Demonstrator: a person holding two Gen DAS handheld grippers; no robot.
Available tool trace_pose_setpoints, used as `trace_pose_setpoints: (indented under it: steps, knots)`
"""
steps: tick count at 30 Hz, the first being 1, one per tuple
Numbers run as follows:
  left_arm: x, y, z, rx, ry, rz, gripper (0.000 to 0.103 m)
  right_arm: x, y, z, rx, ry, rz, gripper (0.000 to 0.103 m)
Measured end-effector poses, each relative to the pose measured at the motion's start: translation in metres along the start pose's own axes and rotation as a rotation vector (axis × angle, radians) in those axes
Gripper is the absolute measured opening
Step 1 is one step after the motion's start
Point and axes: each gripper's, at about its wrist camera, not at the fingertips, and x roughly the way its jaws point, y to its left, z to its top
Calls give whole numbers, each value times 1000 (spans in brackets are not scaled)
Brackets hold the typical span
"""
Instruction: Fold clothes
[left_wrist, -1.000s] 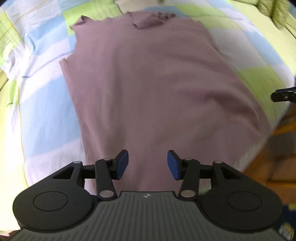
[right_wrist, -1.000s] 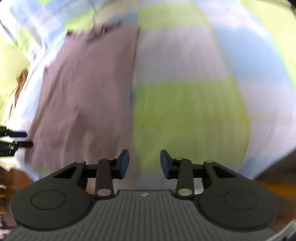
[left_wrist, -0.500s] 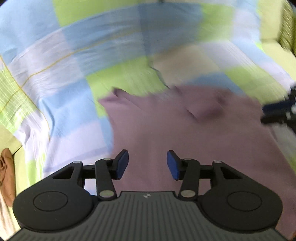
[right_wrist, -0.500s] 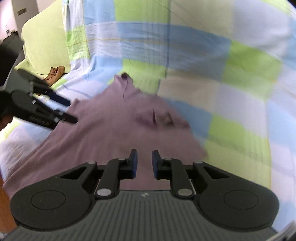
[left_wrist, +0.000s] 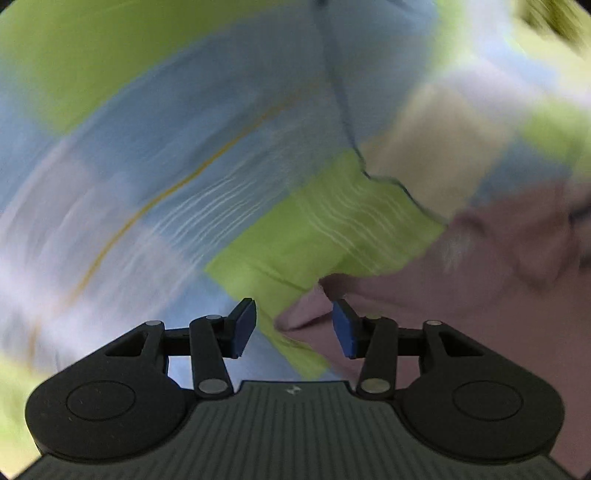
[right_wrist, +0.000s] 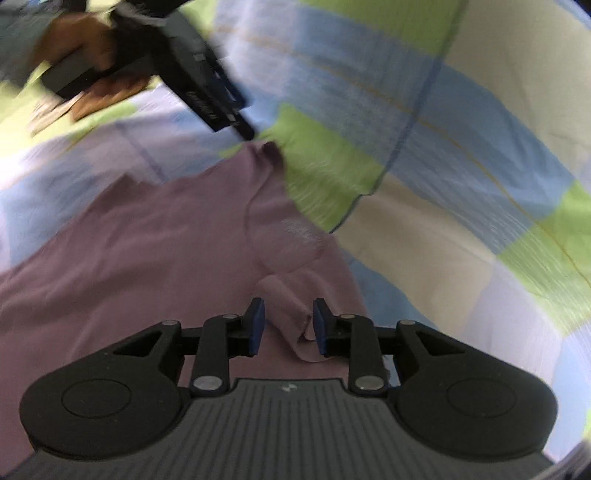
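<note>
Mauve knit garment (right_wrist: 155, 236) lies spread flat on a checked bedsheet of green, blue, cream and pale lilac patches (right_wrist: 424, 122). A cream patch of the sheet lies just beyond its collar edge.

Right gripper (right_wrist: 285, 325): jaws parted, blue pads (right_wrist: 255, 324) either side of a small raised fold of the mauve fabric at the garment's near shoulder. The fold stands between the pads; the right-hand pad looks to touch it, the left pad apart. Not clamped.

Left gripper (left_wrist: 292, 326): jaws wide apart, nothing between them pinched. A pointed corner of the garment (left_wrist: 461, 280) reaches in near the right-hand pad (left_wrist: 341, 328), lying over a green patch of the sheet (left_wrist: 317, 236). Left wrist view heavily motion-blurred, so whether pad and cloth touch cannot be told.

In the right wrist view the left gripper (right_wrist: 236, 122) shows at the upper left, black body held in a person's hand (right_wrist: 85, 55), its tips just beside the garment's far corner.
</note>
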Motion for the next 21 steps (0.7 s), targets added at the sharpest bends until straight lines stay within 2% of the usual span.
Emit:
trace_pose_setpoints:
  steps: [2, 4, 5, 6, 8, 12, 14, 17, 18, 20, 21]
  knots:
    - [7, -1, 2, 70, 15, -26, 52, 6, 2, 1, -37, 17, 8, 24]
    - [14, -3, 3, 139, 29, -51, 44, 12, 1, 0, -41, 26, 5, 24]
    - [17, -4, 4, 174, 37, -64, 24, 14, 0, -1, -35, 29, 11, 20]
    - [21, -4, 5, 209, 44, -77, 1, 15, -2, -2, -23, 35, 24, 0]
    - [28, -6, 6, 278, 59, -102, 0, 11, -7, -2, 1, 20, 18, 0]
    - [30, 8, 20, 212, 41, -60, 0, -3, -38, 6, 112, -60, -64, 0]
    - [31, 15, 26, 173, 30, -37, 0, -4, -64, 15, 174, -96, -134, 0]
    - [32, 27, 37, 115, 15, -2, 0, 7, -95, 25, 237, -104, -200, 0]
    - [38, 28, 39, 105, 33, 1, 0, 15, -109, 27, 273, -96, -213, 0]
    - [45, 24, 38, 126, 47, 25, 0, 35, -131, 27, 339, -65, -234, 0]
    - [43, 22, 37, 126, 38, 28, 5, 46, -135, 24, 341, -35, -247, 0]
